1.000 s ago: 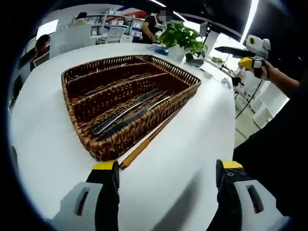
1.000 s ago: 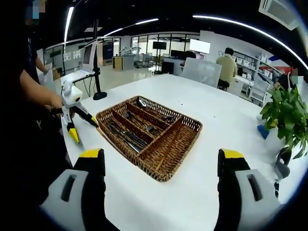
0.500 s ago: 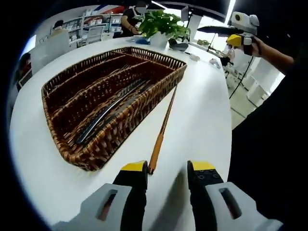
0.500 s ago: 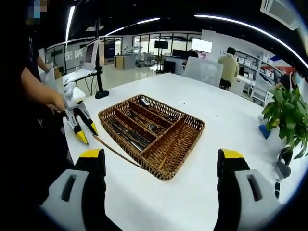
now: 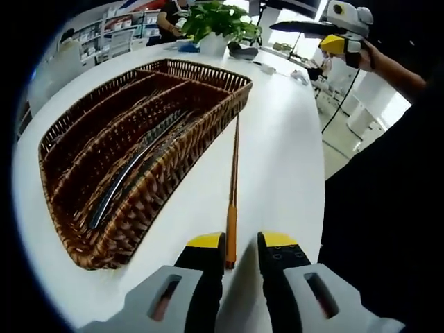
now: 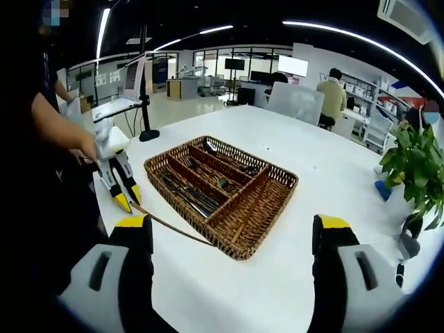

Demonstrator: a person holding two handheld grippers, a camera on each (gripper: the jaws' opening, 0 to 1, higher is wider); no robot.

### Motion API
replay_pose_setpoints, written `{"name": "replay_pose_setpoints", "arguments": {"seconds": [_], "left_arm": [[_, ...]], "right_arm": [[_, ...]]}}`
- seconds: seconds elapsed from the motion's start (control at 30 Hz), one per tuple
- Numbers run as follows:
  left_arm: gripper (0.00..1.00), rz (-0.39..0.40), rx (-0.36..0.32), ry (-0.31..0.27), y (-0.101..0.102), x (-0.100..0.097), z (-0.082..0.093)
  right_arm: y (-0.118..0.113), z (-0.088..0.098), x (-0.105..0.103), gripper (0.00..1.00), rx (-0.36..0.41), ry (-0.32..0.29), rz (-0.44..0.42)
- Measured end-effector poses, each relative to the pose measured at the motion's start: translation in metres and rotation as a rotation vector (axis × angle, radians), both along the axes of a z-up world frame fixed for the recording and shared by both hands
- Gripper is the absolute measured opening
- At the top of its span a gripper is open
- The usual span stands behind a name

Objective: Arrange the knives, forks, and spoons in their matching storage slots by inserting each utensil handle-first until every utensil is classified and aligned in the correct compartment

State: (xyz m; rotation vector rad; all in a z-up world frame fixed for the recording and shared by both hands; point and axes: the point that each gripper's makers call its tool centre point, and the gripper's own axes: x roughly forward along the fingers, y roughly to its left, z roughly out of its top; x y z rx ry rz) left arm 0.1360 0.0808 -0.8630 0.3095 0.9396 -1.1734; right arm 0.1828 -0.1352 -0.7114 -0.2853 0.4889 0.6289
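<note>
Left gripper low and nearly closed, right gripper held high with jaws wide.

Left gripper point(image 5: 241, 253): yellow-tipped jaws close together, only a narrow gap between them, pointing forward and down near the bench; in the right gripper view it point(image 6: 127, 198) hangs tips-down, gripped from above by the person's left hand point(image 6: 89, 147), forearm bare. Right gripper point(image 6: 232, 229): jaws spread far apart, nothing between them, hovering well above the bench; in the left gripper view it point(image 5: 333, 41) is raised in the right hand point(image 5: 364, 55), arm stretched out.
</note>
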Motion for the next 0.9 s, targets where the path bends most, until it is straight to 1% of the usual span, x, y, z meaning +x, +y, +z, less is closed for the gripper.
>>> {"name": "replay_pose_setpoints", "arguments": {"seconds": [0.07, 0.13, 0.23, 0.27, 0.33, 0.4, 0.47, 0.53, 0.57, 0.6, 0.63, 0.7, 0.73, 0.77, 0.8, 0.9], "left_arm": [[0.2, 0.01, 0.002, 0.001, -0.005, 0.004, 0.001], [0.2, 0.019, 0.025, -0.012, -0.01, 0.009, -0.003], [0.2, 0.008, 0.024, -0.012, -0.024, 0.009, -0.003], [0.2, -0.009, 0.029, -0.022, -0.03, 0.009, -0.004], [0.19, -0.026, 0.064, -0.065, -0.036, 0.014, -0.006], [0.18, -0.03, 0.059, -0.072, -0.042, 0.014, -0.006], [0.14, -0.06, 0.064, -0.087, -0.046, 0.014, -0.007], [0.14, -0.055, 0.105, -0.087, -0.043, 0.015, -0.012], [0.13, -0.053, 0.09, -0.096, -0.045, 0.017, -0.01], [0.12, -0.038, 0.099, -0.077, -0.044, 0.016, -0.01], [0.09, -0.036, 0.101, -0.088, -0.044, 0.018, -0.01], [0.05, -0.06, 0.135, -0.129, -0.041, 0.02, -0.01], [0.05, -0.083, 0.133, -0.142, -0.042, 0.018, -0.008], [0.05, -0.122, 0.139, -0.169, -0.043, 0.017, -0.008], [0.05, -0.121, 0.14, -0.168, -0.043, 0.016, -0.008], [0.04, -0.118, 0.151, -0.14, -0.043, 0.013, -0.009]], "right_arm": [[-0.001, -0.001, -0.001, 0.98, 0.002, 0.003, -0.003], [-0.001, -0.002, -0.001, 0.98, 0.003, 0.005, -0.003], [0.001, -0.003, -0.002, 0.98, 0.002, 0.008, 0.0], [0.002, -0.003, -0.002, 0.98, 0.005, 0.009, 0.002], [0.003, -0.004, -0.003, 0.98, 0.002, 0.01, 0.005], [0.002, -0.004, -0.003, 0.97, 0.002, 0.01, 0.004], [0.002, -0.004, -0.004, 0.97, 0.004, 0.01, 0.003], [0.001, -0.003, -0.004, 0.97, 0.005, 0.009, 0.002], [0.0, -0.002, -0.004, 0.97, 0.005, 0.007, 0.001], [0.0, -0.002, -0.004, 0.97, 0.006, 0.006, -0.001], [0.0, -0.002, -0.005, 0.97, 0.007, 0.006, -0.002], [-0.001, -0.002, -0.004, 0.97, 0.008, 0.005, -0.005], [-0.002, -0.002, -0.004, 0.97, 0.008, 0.005, -0.006], [-0.002, -0.003, -0.004, 0.97, 0.01, 0.005, -0.007], [-0.002, -0.003, -0.004, 0.97, 0.01, 0.005, -0.007], [0.0, -0.003, -0.004, 0.97, 0.012, 0.004, -0.005]]}}
